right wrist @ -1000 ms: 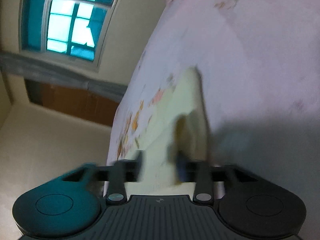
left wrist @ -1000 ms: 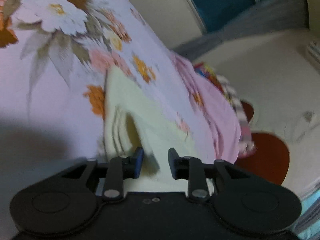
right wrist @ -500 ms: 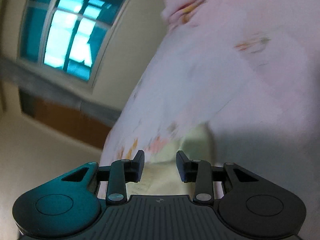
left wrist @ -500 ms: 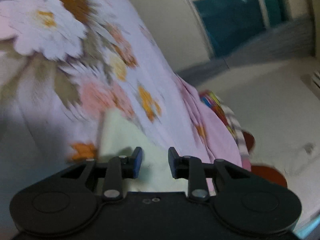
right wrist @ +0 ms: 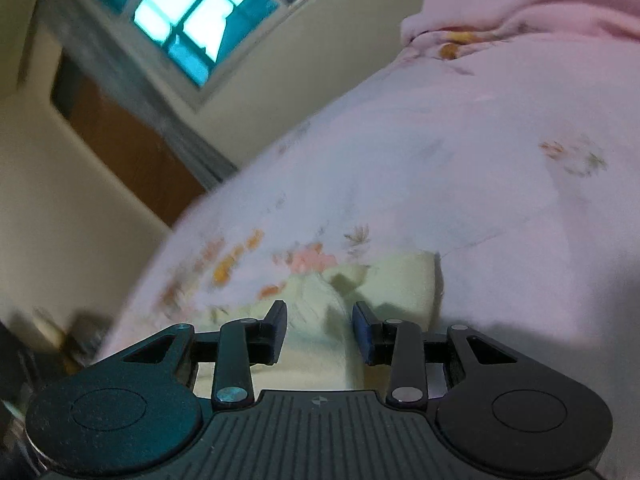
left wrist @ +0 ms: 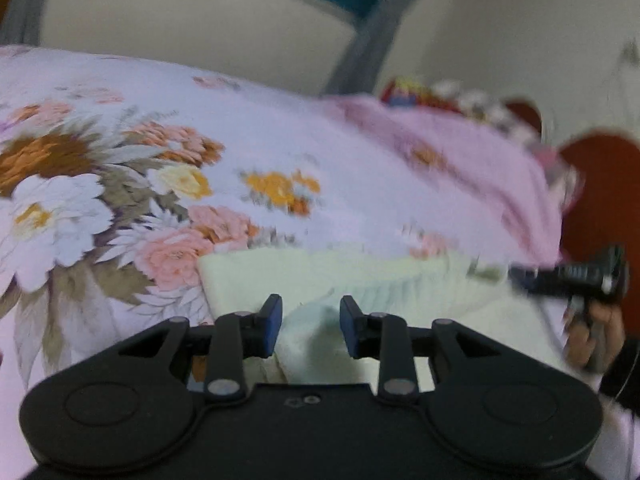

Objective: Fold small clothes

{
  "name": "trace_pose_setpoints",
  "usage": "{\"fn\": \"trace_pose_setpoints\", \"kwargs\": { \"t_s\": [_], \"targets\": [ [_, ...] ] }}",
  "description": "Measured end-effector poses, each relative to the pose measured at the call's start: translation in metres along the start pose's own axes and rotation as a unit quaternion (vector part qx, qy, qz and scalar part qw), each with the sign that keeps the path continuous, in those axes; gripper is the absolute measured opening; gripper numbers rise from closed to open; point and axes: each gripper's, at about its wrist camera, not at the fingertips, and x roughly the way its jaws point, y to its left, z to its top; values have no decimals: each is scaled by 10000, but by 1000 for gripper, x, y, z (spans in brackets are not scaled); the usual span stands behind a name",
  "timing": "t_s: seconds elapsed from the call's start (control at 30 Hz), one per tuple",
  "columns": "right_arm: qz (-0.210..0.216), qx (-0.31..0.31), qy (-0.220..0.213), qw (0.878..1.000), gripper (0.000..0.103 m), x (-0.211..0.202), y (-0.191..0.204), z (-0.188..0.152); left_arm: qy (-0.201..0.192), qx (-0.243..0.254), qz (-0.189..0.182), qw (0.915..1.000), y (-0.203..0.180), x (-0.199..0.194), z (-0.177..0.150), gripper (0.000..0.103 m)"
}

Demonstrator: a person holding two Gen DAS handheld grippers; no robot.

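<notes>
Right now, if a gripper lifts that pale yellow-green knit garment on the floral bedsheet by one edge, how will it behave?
The pale yellow-green knit garment is probably floppy: it already lies in soft folds and would drape rather than hold shape. It looks thin and small, so likely light. On the smooth floral bedsheet a push would probably bunch or slide it, not move it as one piece.

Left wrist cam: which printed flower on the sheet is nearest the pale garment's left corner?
The salmon-pink rose, touching the pale yellow garment corner; the orange cluster and big white daisy sit farther off.

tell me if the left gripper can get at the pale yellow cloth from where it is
Probably yes: the cloth lies on the flowered bedspread right before the left gripper, whose jaws are opening, with nothing between.
</notes>
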Motion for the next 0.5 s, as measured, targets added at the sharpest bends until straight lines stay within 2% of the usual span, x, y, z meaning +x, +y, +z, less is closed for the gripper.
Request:
{"fn": "trace_pose_setpoints", "kwargs": {
  "t_s": [0.07, 0.13, 0.2, 0.33, 0.43, 0.47, 0.5],
  "targets": [
    [-213, -289, 127, 9993, 37, 10, 7, -4, 169, 58, 33, 9998, -1, 9, 1, 30],
    [-208, -388, 188, 9989, 37, 15, 9, -7, 294, 23, -165, 9994, 2, 17, 0, 30],
    [-190, -380, 226, 9988, 36, 17, 7, -9, 393, 214, -234, 9987, -2, 22, -2, 30],
    [-118, -439, 232, 9987, 36, 18, 1, -9, 433, 514, -675, 9955, -13, 17, -6, 30],
    [-116, -452, 220, 9987, 36, 19, 1, -10, 463, 758, -690, 9937, -21, 21, -8, 30],
    [-123, -424, 191, 9988, 36, 20, 1, -10, 450, 796, -595, 9940, -22, 23, -8, 30],
    [-153, -453, 155, 9987, 26, 19, 3, -10, 395, 792, -542, 9946, -22, 24, -7, 28]
  ]
}}
